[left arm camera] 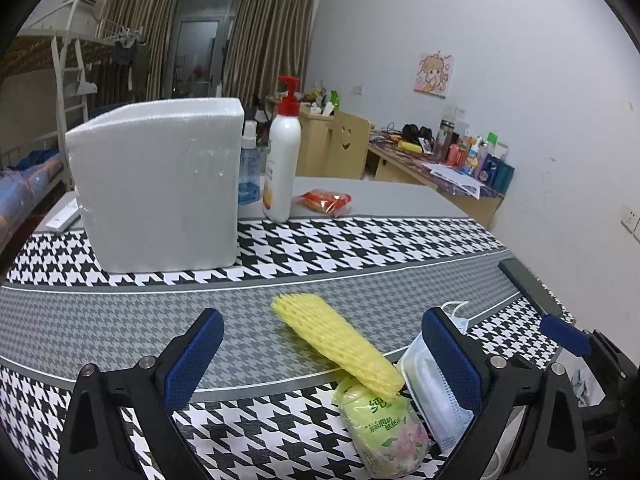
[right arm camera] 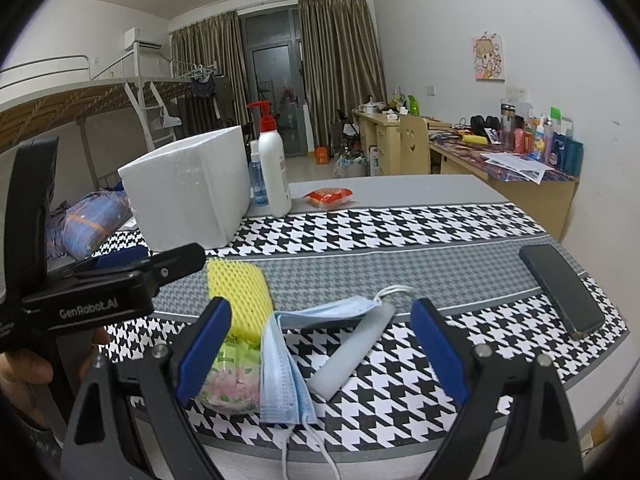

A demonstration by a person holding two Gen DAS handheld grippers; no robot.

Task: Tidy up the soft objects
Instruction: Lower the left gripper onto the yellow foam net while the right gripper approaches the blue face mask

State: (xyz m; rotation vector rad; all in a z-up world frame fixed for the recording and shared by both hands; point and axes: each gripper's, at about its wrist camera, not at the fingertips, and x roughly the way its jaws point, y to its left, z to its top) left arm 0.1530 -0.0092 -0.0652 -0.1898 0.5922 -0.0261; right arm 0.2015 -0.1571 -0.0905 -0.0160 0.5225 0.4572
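Note:
A yellow foam net sleeve (left arm camera: 338,344) lies on the houndstooth cloth, resting on a green tissue pack (left arm camera: 380,428); both show in the right wrist view, the sleeve (right arm camera: 240,296) and the pack (right arm camera: 234,376). Blue face masks (right arm camera: 280,364) lie beside them, also in the left wrist view (left arm camera: 432,388). A white tube (right arm camera: 354,350) lies right of the masks. A white foam box (left arm camera: 160,188) stands at the back left. My left gripper (left arm camera: 320,360) is open over the sleeve and pack. My right gripper (right arm camera: 320,356) is open over the masks and tube.
A white pump bottle (left arm camera: 282,160) and a blue bottle (left arm camera: 249,172) stand behind the box, with a red snack packet (left arm camera: 326,201) nearby. A black phone (right arm camera: 560,292) lies at the right. The table edge (right arm camera: 400,448) is near. A cluttered desk (right arm camera: 500,160) stands beyond.

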